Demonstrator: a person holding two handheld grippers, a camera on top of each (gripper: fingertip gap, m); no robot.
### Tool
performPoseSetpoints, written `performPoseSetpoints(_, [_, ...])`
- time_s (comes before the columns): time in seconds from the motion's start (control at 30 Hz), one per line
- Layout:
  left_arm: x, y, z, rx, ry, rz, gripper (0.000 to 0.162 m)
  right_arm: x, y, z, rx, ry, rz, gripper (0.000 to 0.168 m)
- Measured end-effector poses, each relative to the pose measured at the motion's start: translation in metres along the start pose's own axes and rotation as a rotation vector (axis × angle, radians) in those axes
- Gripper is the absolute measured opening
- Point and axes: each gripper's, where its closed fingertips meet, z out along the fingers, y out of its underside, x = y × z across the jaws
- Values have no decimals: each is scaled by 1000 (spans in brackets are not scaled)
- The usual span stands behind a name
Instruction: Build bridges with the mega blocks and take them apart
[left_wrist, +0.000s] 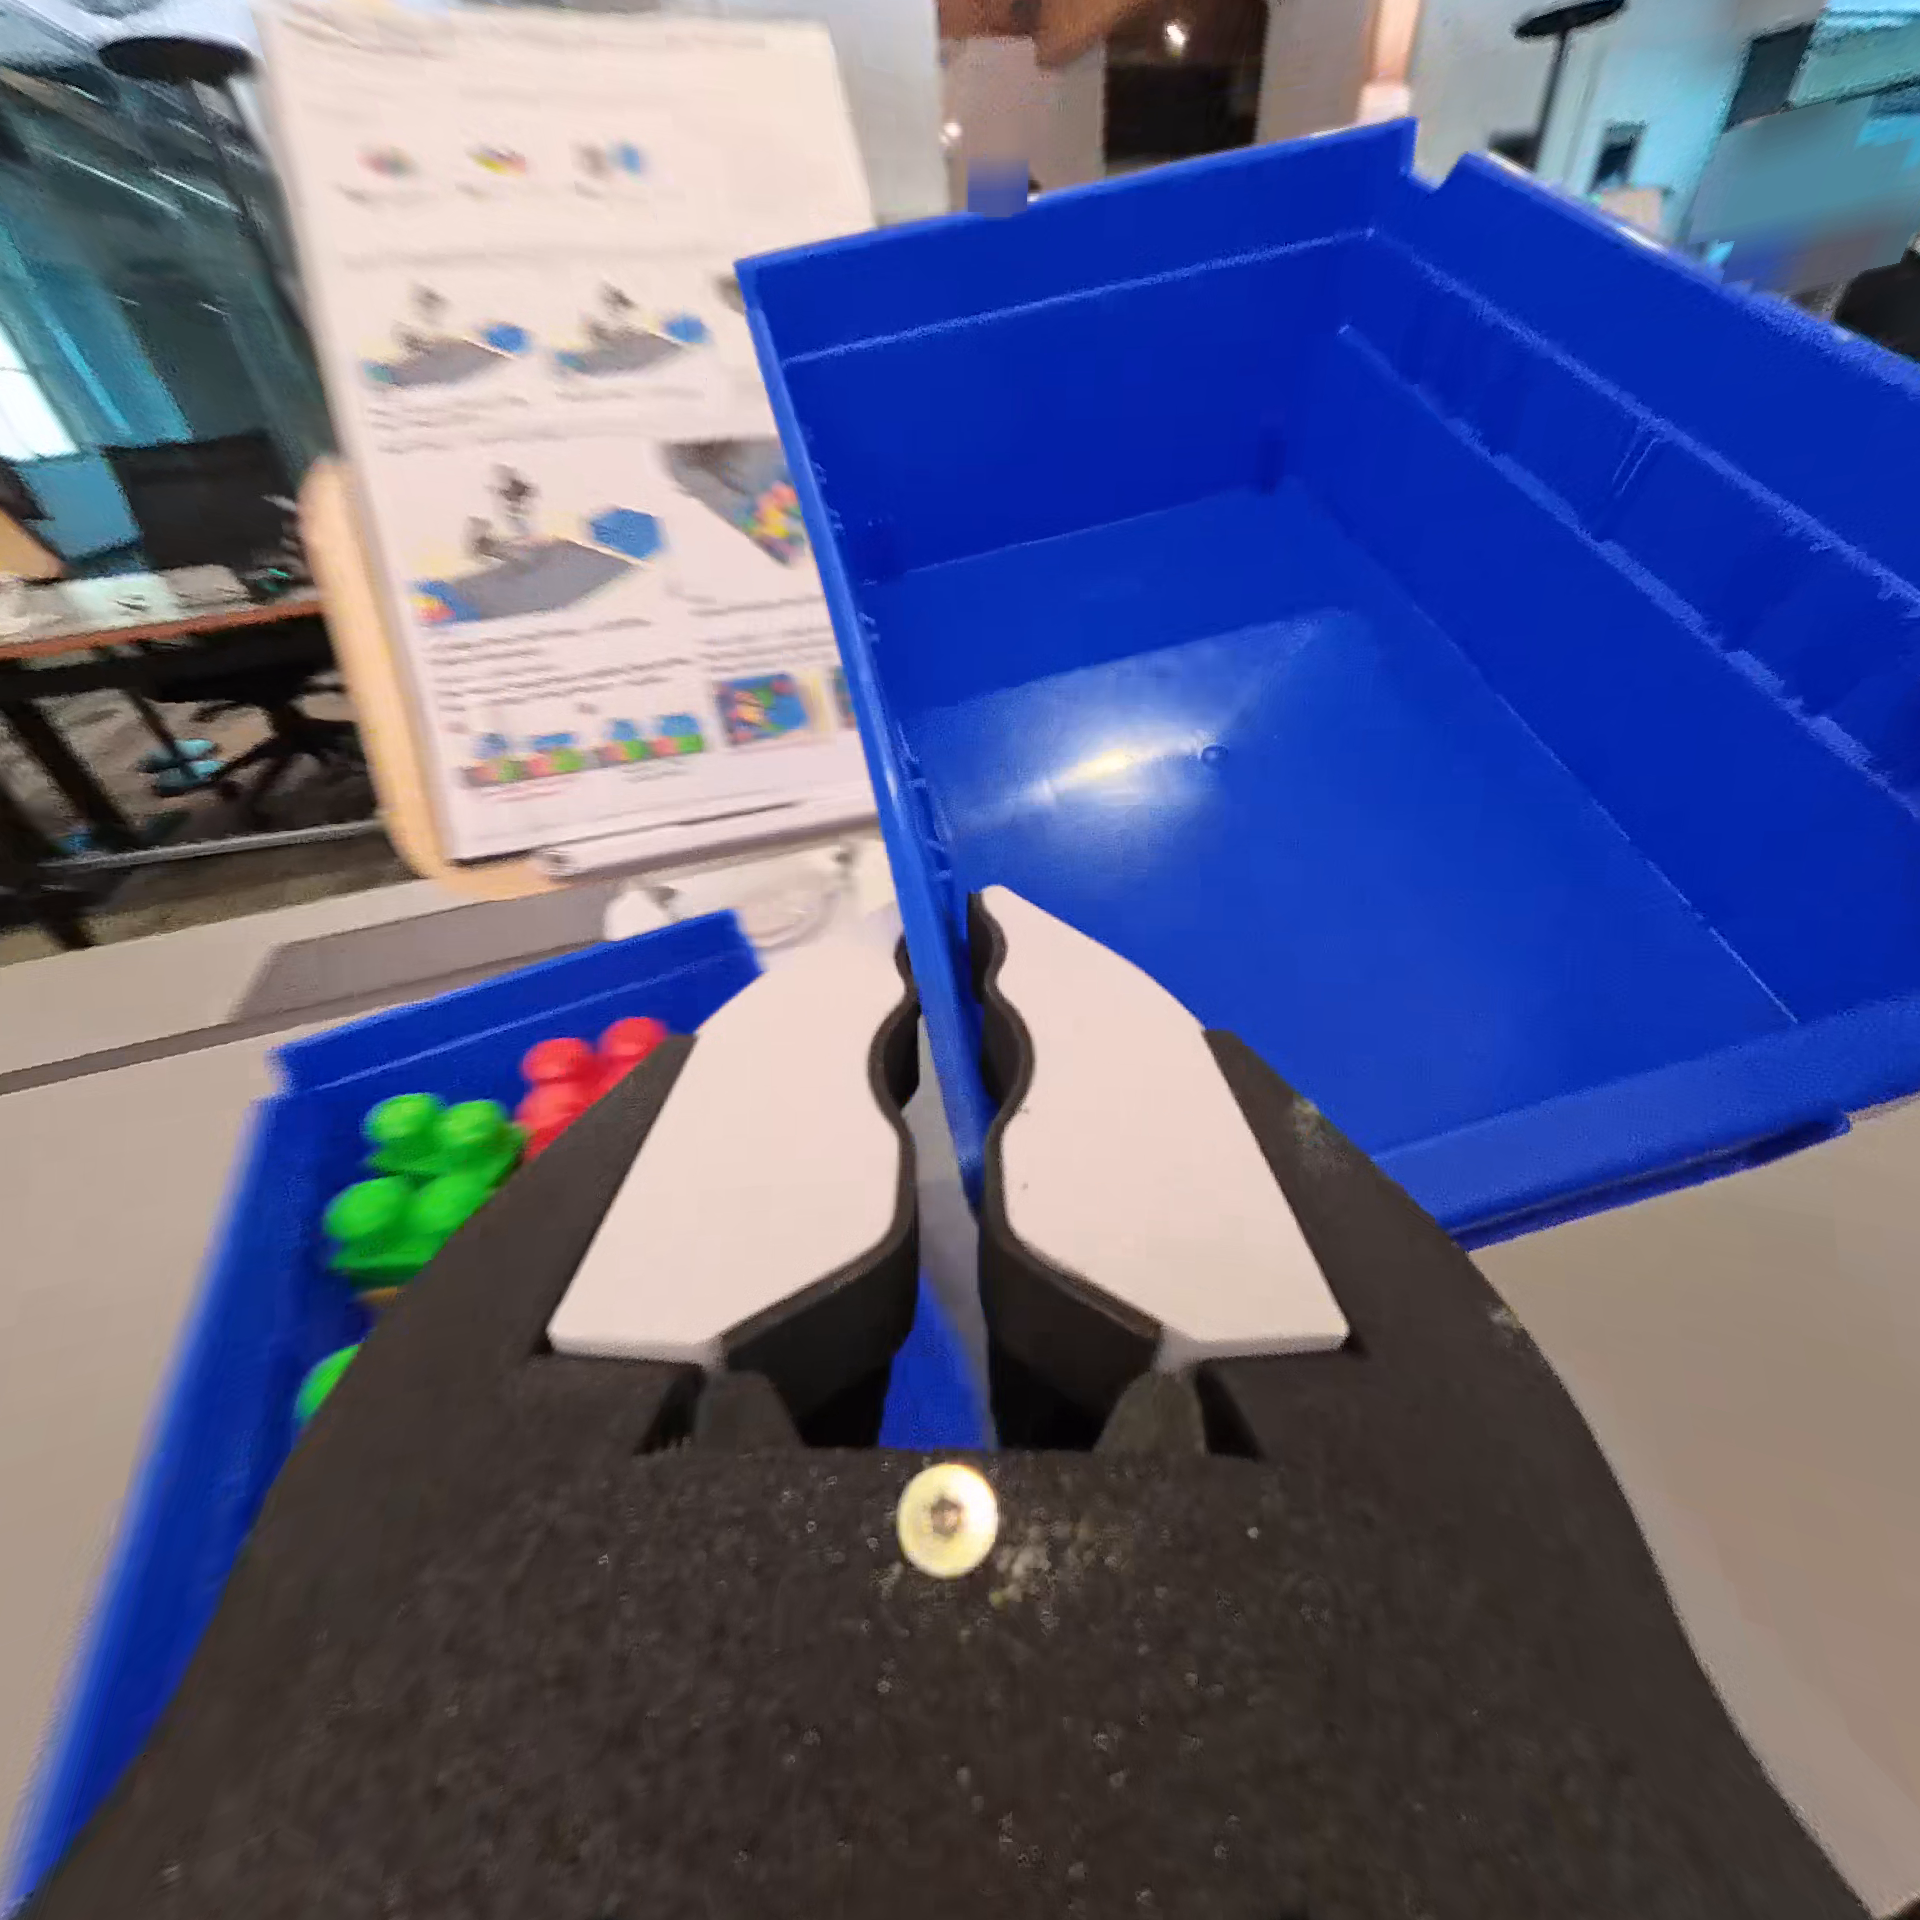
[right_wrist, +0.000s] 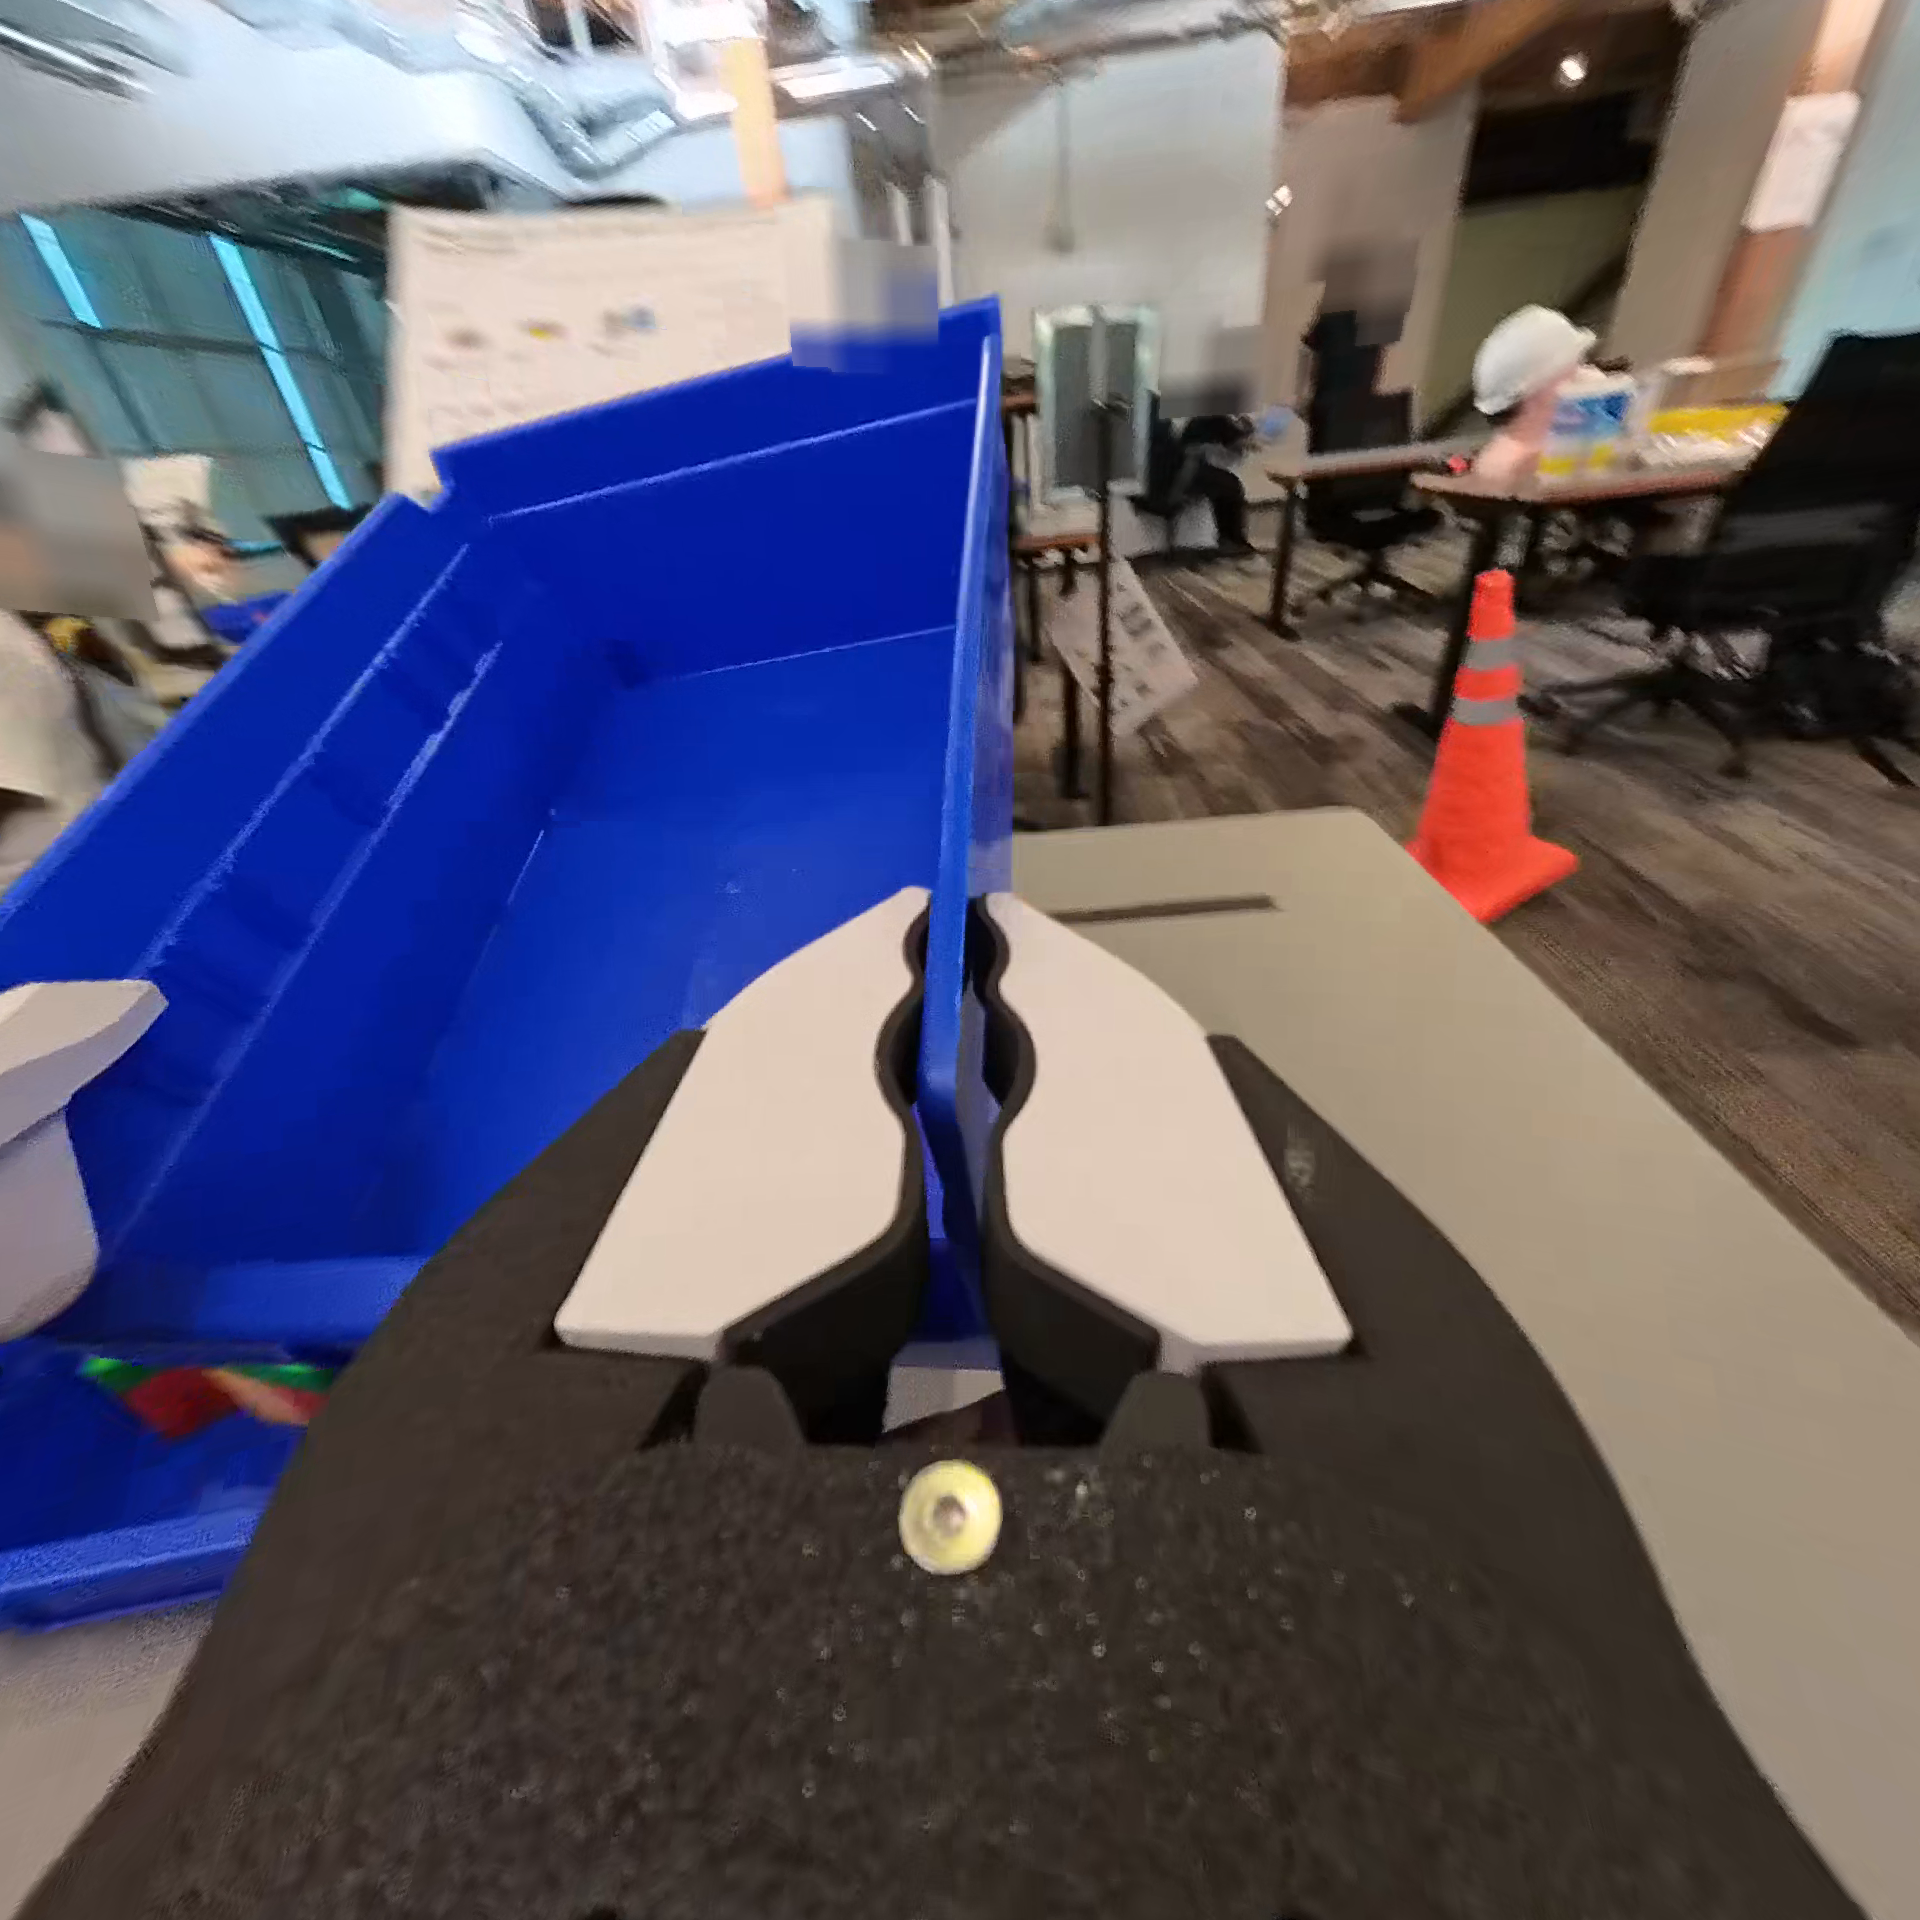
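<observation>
Mega blocks: green blocks (left_wrist: 416, 1184) and red blocks (left_wrist: 582, 1070) lie in a lower blue bin (left_wrist: 208, 1382) on the worktop, to the left of the left gripper; in the right wrist view they show only as a red and green smear (right_wrist: 208, 1387) under the raised bin.
Empty blue bin (left_wrist: 1351, 779): held up and tilted, its open side toward both cameras, nothing inside; it hangs above and partly over the lower bin.
Left gripper (left_wrist: 940, 935): clamped on the empty bin's left side wall, one finger inside and one outside.
Right gripper (right_wrist: 951, 925): clamped on the opposite side wall (right_wrist: 971, 675) of the same bin, the thin wall running up between its fingers.
Other gripper seen afar: a grey finger (right_wrist: 62, 1029) of the left gripper shows at the left edge of the right wrist view, on the bin's far wall.
Worktop (left_wrist: 1714, 1403): grey, bare to the right of the bins.
In the way: the raised bin covers most of the lower bin and the blocks from the right wrist view; the left gripper's own body hides part of them.
Instruction board (left_wrist: 582, 468): white sheet with pictures, propped behind the bins.
Room beyond: orange traffic cone (right_wrist: 1486, 758) on the floor, desks, black chairs, a white hard hat (right_wrist: 1532, 353).
</observation>
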Motion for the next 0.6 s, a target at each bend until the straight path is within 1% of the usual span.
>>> performPoseSetpoints(0.07, [39,16,28,-48,55,-11,5,42,14,5,-61,60,-10,5])
performPoseSetpoints(0.17, [87,51,63,-137,137,-75,5,92,38,14,-138,122,-42,5])
performPoseSetpoints(0.23, [110,78,82,-188,145,-94,5,117,62,23,-192,140,-66,4])
performPoseSetpoints(0.3, [128,105,96,-234,145,-97,5,139,92,33,-239,128,-44,5])
performPoseSetpoints(0.37, [142,129,107,-285,141,-83,5,158,123,42,-295,108,-2,5])
performPoseSetpoints(0.43, [154,148,112,-331,148,-76,6,171,144,48,-335,83,31,4])
performPoseSetpoints(0.5, [163,159,115,-356,159,-84,8,179,152,52,-347,72,23,4])
performPoseSetpoints(0.6, [168,162,116,-343,162,-91,12,184,156,59,-338,28,32,5])
